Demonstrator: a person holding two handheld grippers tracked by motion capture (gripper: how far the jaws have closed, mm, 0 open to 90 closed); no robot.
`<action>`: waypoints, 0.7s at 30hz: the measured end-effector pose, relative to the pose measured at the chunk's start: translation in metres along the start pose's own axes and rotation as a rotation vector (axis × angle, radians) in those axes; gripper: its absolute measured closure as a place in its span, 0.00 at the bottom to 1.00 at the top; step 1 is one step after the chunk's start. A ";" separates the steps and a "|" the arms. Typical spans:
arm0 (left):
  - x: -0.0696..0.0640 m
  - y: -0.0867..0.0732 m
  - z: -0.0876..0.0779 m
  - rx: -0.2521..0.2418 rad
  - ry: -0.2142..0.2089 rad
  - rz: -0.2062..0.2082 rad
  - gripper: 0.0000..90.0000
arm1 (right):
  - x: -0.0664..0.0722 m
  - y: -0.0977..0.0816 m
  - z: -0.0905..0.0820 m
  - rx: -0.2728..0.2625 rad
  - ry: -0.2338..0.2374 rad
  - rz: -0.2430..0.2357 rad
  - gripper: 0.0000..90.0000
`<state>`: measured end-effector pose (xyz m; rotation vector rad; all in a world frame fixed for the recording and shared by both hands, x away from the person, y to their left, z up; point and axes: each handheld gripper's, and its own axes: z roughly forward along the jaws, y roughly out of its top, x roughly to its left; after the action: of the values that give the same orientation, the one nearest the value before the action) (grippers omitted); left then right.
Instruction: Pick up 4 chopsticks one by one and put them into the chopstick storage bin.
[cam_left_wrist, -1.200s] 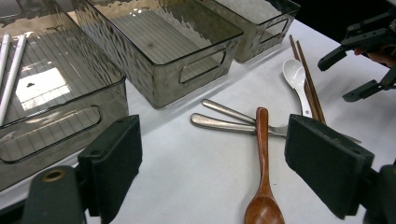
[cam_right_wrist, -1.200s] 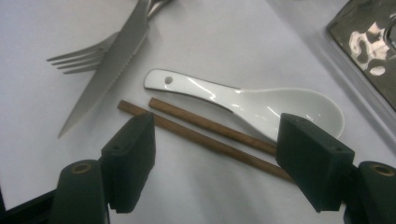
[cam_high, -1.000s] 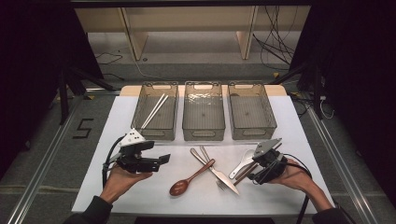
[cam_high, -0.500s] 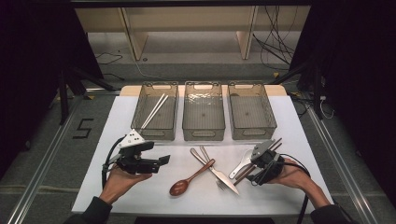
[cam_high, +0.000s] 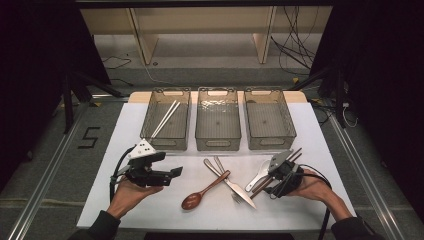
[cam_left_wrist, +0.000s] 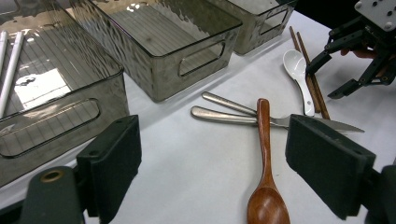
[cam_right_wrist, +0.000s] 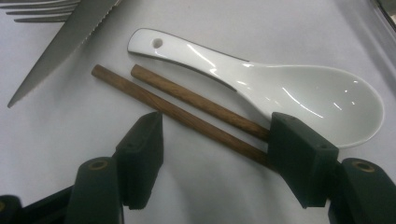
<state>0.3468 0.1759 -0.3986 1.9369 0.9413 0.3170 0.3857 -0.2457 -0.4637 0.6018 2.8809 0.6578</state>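
Note:
My right gripper (cam_right_wrist: 215, 154) is low over the white mat, and two brown chopsticks (cam_right_wrist: 187, 107) lie across the gap between its jaws. The jaws have just been closing, but I see no squeeze on the sticks. A white ceramic spoon (cam_right_wrist: 261, 79) lies just beyond them. In the high view this gripper (cam_high: 270, 186) is at the right, over the chopsticks (cam_high: 295, 155). My left gripper (cam_high: 176, 172) is held level at the left, open with nothing between its jaws, pointing at a wooden spoon (cam_high: 205, 189).
A metal knife (cam_high: 240, 190) and fork (cam_high: 220, 165) lie crossed under the wooden spoon's handle mid-mat. Three translucent grey bins stand in a row behind: the left bin (cam_high: 165, 143) holds white chopsticks (cam_high: 165, 119), the middle bin (cam_high: 218, 143) and right bin (cam_high: 272, 142) look bare.
The right gripper has crept slightly toward the near edge, settling over the brown chopsticks. The left hand and the cutlery stay where they were.

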 end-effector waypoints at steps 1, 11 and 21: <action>0.000 0.000 0.000 0.001 0.000 0.001 0.20 | 0.000 0.000 0.001 0.001 0.000 -0.002 0.42; -0.001 0.000 0.000 0.005 -0.002 0.006 0.20 | 0.000 -0.002 -0.003 0.071 0.004 -0.008 0.47; -0.001 -0.001 0.001 0.012 -0.006 0.015 0.20 | 0.003 0.001 -0.007 0.174 0.007 -0.051 0.57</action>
<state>0.3465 0.1745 -0.3995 1.9555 0.9270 0.3151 0.3824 -0.2464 -0.4567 0.5457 2.9700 0.4060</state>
